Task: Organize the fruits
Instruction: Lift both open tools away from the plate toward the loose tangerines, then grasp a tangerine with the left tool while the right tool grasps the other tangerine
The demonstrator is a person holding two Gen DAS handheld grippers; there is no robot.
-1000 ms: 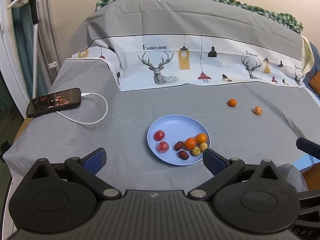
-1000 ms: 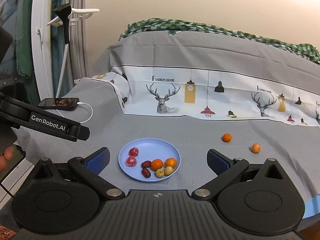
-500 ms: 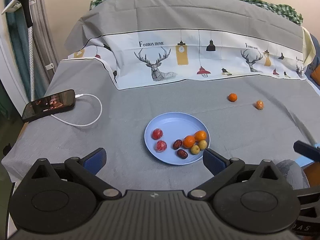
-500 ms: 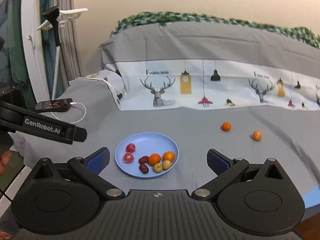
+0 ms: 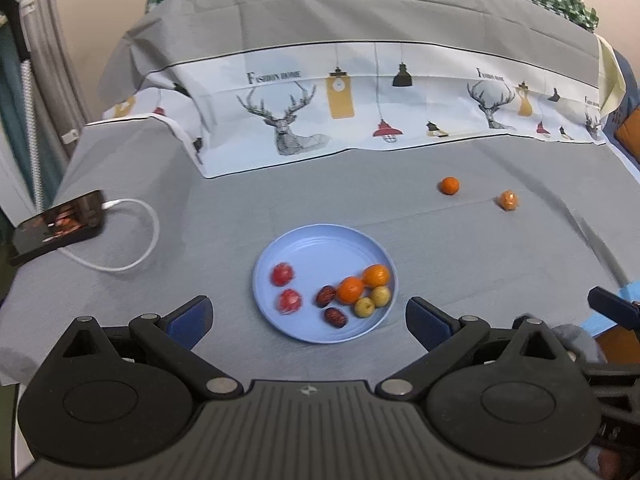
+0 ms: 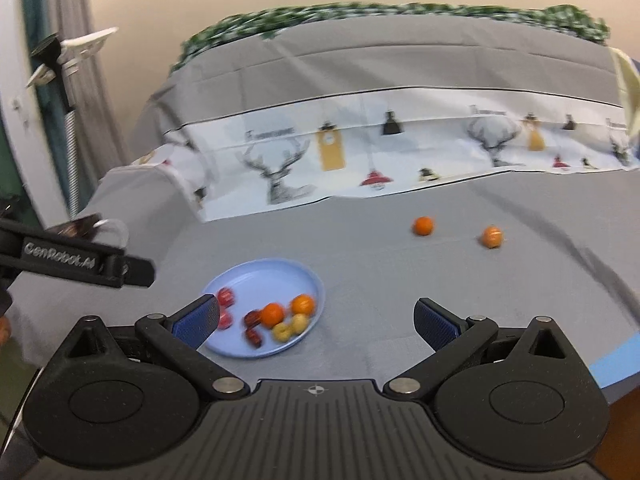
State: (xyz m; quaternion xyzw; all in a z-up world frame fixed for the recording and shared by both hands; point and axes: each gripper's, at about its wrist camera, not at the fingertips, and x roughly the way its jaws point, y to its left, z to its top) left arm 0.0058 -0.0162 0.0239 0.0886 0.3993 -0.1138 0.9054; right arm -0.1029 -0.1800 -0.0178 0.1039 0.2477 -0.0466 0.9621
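Both your grippers stand empty, jaws apart. Two small round orange fruits lie loose on the grey cloth, beyond and right of the round blue plate; your right gripper looks nearer.

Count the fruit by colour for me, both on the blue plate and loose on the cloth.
Orange: 4, two on the blue plate, one loose, another
Red: 2
Dark brown: 2
Yellow-green: 2
Total: 10
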